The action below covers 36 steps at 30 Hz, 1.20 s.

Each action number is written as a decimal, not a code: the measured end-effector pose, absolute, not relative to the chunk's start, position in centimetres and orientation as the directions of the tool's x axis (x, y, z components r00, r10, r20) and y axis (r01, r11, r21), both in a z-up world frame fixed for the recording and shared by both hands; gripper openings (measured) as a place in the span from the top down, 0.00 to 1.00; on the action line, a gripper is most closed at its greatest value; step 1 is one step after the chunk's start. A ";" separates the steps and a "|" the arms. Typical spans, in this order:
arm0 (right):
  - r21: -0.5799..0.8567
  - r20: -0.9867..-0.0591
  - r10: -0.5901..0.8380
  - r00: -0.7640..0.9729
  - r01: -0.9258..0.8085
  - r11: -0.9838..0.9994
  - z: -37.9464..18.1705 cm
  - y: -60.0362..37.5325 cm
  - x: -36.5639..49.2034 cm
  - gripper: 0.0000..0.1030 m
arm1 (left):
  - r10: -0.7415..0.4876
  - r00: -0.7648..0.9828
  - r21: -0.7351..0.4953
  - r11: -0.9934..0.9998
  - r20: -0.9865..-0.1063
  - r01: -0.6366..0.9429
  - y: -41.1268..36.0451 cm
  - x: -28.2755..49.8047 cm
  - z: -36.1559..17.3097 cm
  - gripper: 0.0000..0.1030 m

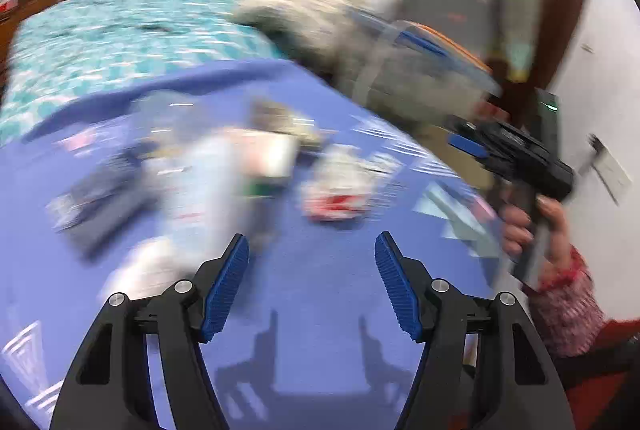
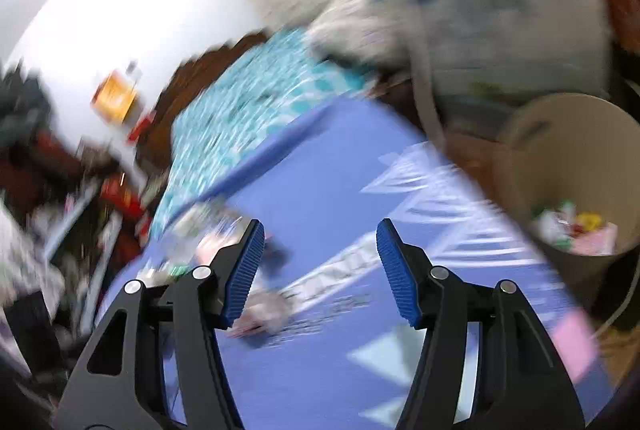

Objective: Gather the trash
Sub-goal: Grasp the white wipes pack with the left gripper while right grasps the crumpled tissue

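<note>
Both views are blurred by motion. Several pieces of trash lie on a blue bedsheet [image 1: 320,290]: a crumpled red and white wrapper [image 1: 340,185], a pale plastic wrapper [image 1: 208,185], a dark flat packet [image 1: 100,193]. My left gripper [image 1: 312,250] is open and empty, above the sheet just short of the trash. My right gripper [image 2: 320,242] is open and empty; it also shows in the left wrist view [image 1: 516,153], held by a hand at the right. A beige bin [image 2: 572,173] with trash inside stands at the bed's right edge. A wrapper [image 2: 260,318] lies by the right gripper's left finger.
A teal patterned blanket [image 1: 120,37] covers the far part of the bed. A grey fluffy cloth [image 1: 320,13] and clear storage boxes [image 2: 512,17] stand beyond the bed. A cluttered shelf [image 2: 80,209] is at the left. A white wall [image 1: 600,49] is at the right.
</note>
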State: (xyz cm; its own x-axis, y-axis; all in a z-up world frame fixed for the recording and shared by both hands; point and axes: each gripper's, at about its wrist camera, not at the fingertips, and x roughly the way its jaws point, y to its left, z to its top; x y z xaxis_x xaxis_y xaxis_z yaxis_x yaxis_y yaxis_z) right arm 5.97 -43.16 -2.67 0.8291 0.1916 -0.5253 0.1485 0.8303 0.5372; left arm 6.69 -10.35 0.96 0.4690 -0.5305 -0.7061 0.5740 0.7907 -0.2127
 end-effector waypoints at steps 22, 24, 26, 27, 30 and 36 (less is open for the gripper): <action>0.599 -0.564 0.429 0.706 -0.008 0.801 -5.8 -31.9 3.2 0.62 | -0.577 0.517 -0.323 0.803 -0.633 0.502 -5.7 9.1 2.5 0.66; 0.629 -0.524 0.473 0.708 -0.053 0.776 -5.4 -31.3 1.3 0.62 | -0.634 0.492 -0.373 0.762 -0.597 0.529 -3.5 7.0 3.2 0.65; 0.632 -0.519 0.504 0.690 -0.086 0.770 -5.3 -29.7 0.2 0.62 | -0.667 0.470 -0.397 0.733 -0.579 0.552 -2.4 5.3 3.4 0.65; 0.618 -0.532 0.507 0.679 -0.098 0.780 -5.5 -28.9 0.0 0.62 | -0.679 0.459 -0.405 0.721 -0.573 0.561 -1.8 4.2 3.3 0.65; 0.544 -0.588 0.478 0.652 -0.119 0.831 -6.4 -26.6 -0.7 0.62 | -0.706 0.413 -0.438 0.692 -0.575 0.574 -1.3 1.7 2.0 0.65; 0.454 -0.642 0.411 0.647 -0.111 0.884 -7.3 -25.4 0.4 0.52 | -0.688 0.353 -0.465 0.704 -0.634 0.537 -2.8 0.7 -2.3 0.65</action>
State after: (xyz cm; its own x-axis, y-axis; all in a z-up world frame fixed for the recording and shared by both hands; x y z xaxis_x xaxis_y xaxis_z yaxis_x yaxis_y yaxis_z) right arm 0.38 -25.38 -7.33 0.6466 0.4113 -0.6425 -0.1110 0.8839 0.4542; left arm 0.66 -2.85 -2.28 0.3532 -0.6879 -0.6340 0.5365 0.7041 -0.4651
